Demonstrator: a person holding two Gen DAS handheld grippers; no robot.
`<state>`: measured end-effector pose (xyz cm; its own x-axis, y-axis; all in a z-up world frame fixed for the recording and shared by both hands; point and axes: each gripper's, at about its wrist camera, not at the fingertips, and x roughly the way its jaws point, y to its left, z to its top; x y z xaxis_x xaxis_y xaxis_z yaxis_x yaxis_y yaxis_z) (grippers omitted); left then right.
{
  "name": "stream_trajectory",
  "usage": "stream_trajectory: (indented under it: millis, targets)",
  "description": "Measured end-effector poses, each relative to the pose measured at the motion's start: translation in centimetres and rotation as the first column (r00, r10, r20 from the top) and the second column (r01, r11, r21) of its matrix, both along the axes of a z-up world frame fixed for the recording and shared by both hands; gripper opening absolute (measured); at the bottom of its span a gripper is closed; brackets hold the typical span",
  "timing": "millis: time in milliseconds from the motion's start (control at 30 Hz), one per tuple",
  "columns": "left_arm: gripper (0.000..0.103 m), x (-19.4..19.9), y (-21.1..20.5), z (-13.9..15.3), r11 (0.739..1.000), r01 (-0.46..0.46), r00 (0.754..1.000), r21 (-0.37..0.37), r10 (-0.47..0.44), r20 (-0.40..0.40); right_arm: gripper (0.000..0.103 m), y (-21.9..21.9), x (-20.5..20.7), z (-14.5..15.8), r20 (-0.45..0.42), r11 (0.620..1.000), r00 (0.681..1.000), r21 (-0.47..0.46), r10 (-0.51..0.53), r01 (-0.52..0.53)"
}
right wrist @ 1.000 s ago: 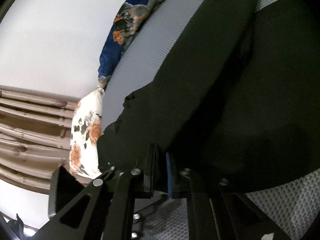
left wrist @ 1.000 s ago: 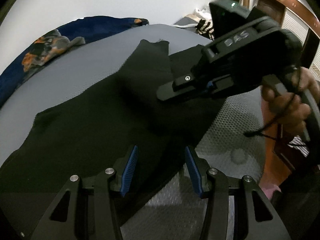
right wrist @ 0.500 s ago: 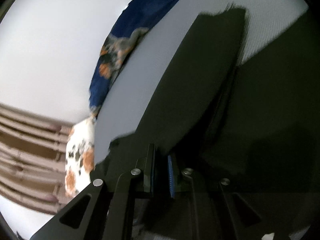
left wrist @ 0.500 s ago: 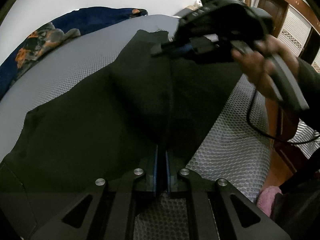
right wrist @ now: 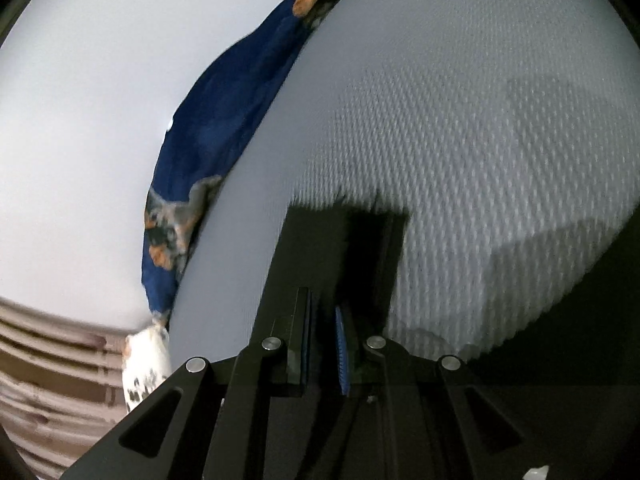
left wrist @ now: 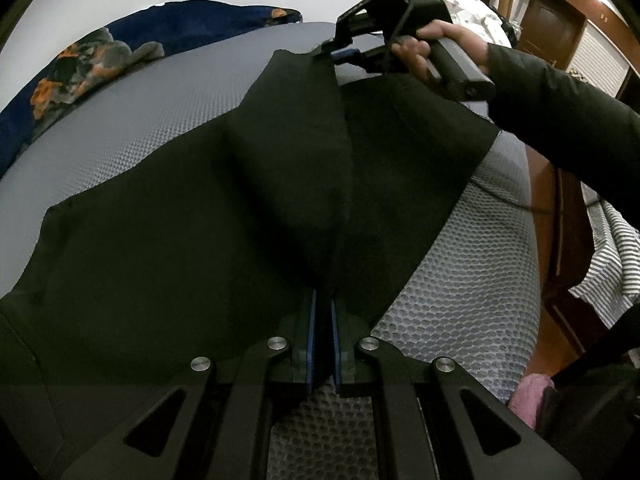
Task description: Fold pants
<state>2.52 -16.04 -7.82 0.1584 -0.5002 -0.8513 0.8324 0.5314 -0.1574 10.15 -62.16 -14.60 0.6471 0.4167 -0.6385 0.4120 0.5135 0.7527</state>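
Note:
Black pants lie spread on a grey mesh mattress. My left gripper is shut on the near edge of a raised fold of the pants. My right gripper is shut on the far end of the same fold and holds it taut above the bed. In the right wrist view the right gripper pinches a strip of the black pants over the mattress.
A dark blue floral blanket lies along the white wall at the far left; it also shows in the right wrist view. A wooden wardrobe and striped cloth stand to the right, past the mattress edge.
My left gripper closed on the near pants edge. My right gripper moved away to the far end with its cloth, pulling the fold straight between the two grippers.

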Motion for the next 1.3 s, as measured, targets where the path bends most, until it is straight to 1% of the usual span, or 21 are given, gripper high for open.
stream_trajectory:
  millis: [67,167,200,233,367,400,433,467,533,600,633,733,800,900,1000,1133,1233,1300]
  targets:
    - [0.007,0.3,-0.1,-0.1,1.000,0.000,1.000,0.002,0.000,-0.003,0.013,-0.6,0.6,0.1,0.007,1.000,1.000,0.007,-0.002,0.002]
    - [0.007,0.4,-0.2,-0.2,1.000,-0.002,1.000,0.001,0.002,-0.008,0.012,-1.2,1.3,0.5,0.005,1.000,1.000,-0.008,0.000,0.000]
    - [0.007,0.4,-0.2,-0.2,1.000,-0.003,1.000,0.001,0.003,-0.009,0.008,-1.4,1.5,0.7,0.006,1.000,1.000,-0.018,0.004,-0.004]
    - [0.007,0.5,-0.2,-0.2,1.000,-0.004,1.000,0.001,0.004,-0.010,0.006,-1.5,1.5,1.0,0.011,1.000,1.000,-0.027,0.005,-0.005]
    - [0.007,0.4,-0.3,-0.2,1.000,-0.007,1.000,0.003,0.007,-0.004,0.004,-1.7,0.1,3.9,0.041,0.992,0.999,-0.130,0.006,0.000]
    - [0.007,0.3,-0.2,-0.2,1.000,-0.006,1.000,0.002,0.006,0.000,0.004,-2.0,-1.0,5.1,0.054,0.986,0.999,-0.165,-0.004,0.012]
    - [0.007,0.3,-0.2,-0.2,1.000,-0.006,1.000,0.000,0.006,0.002,0.004,-2.6,-2.0,5.7,0.060,0.983,0.998,-0.181,-0.010,0.021]
    - [0.007,0.2,-0.2,-0.1,1.000,-0.005,1.000,-0.001,0.005,0.005,0.004,-3.0,-3.7,6.8,0.070,0.977,0.997,-0.211,-0.027,0.042]
    - [0.007,0.0,-0.2,0.0,1.000,0.001,1.000,-0.003,-0.001,0.019,0.004,-3.5,-6.4,8.0,0.078,0.967,0.995,-0.246,-0.055,0.073]
    - [0.007,-0.2,-0.3,0.1,1.000,0.016,0.999,0.001,-0.016,0.040,0.004,-4.1,-10.7,9.1,0.086,0.949,0.991,-0.292,-0.099,0.120]
    - [0.007,-0.3,-0.4,0.1,1.000,0.022,0.999,-0.001,-0.022,0.044,0.004,-4.4,-12.2,9.2,0.084,0.943,0.990,-0.305,-0.115,0.135]
    - [0.007,-0.4,-0.7,0.0,0.999,0.042,0.998,0.005,-0.042,0.051,0.004,-5.2,-18.0,8.1,0.041,0.924,0.980,-0.329,-0.194,0.196]
    - [0.007,-0.6,-1.0,-0.2,0.998,0.060,0.996,0.015,-0.061,0.060,0.004,-5.4,-21.4,6.2,-0.013,0.914,0.970,-0.338,-0.242,0.223]
    - [0.008,-0.8,-1.3,-0.7,0.995,0.089,0.993,0.040,-0.091,0.069,0.003,-5.5,-24.2,3.5,-0.079,0.910,0.955,-0.335,-0.286,0.245]
    - [0.008,-1.0,-1.4,-0.8,0.994,0.098,0.992,0.045,-0.101,0.078,0.003,-5.1,-25.2,1.9,-0.107,0.907,0.945,-0.331,-0.310,0.260]
    - [0.008,-1.0,-1.2,-0.5,0.993,0.112,0.991,0.039,-0.114,0.069,0.003,-5.3,-25.9,2.1,-0.089,0.900,0.943,-0.340,-0.320,0.273]
    - [0.008,-1.5,-1.2,-0.6,0.991,0.124,0.987,0.051,-0.129,0.097,0.002,-5.1,-25.7,1.6,-0.108,0.896,0.945,-0.368,-0.309,0.250]
    - [0.009,-1.4,-1.3,-0.6,0.991,0.120,0.987,0.056,-0.125,0.099,0.002,-5.1,-25.6,1.4,-0.118,0.898,0.944,-0.363,-0.308,0.247]
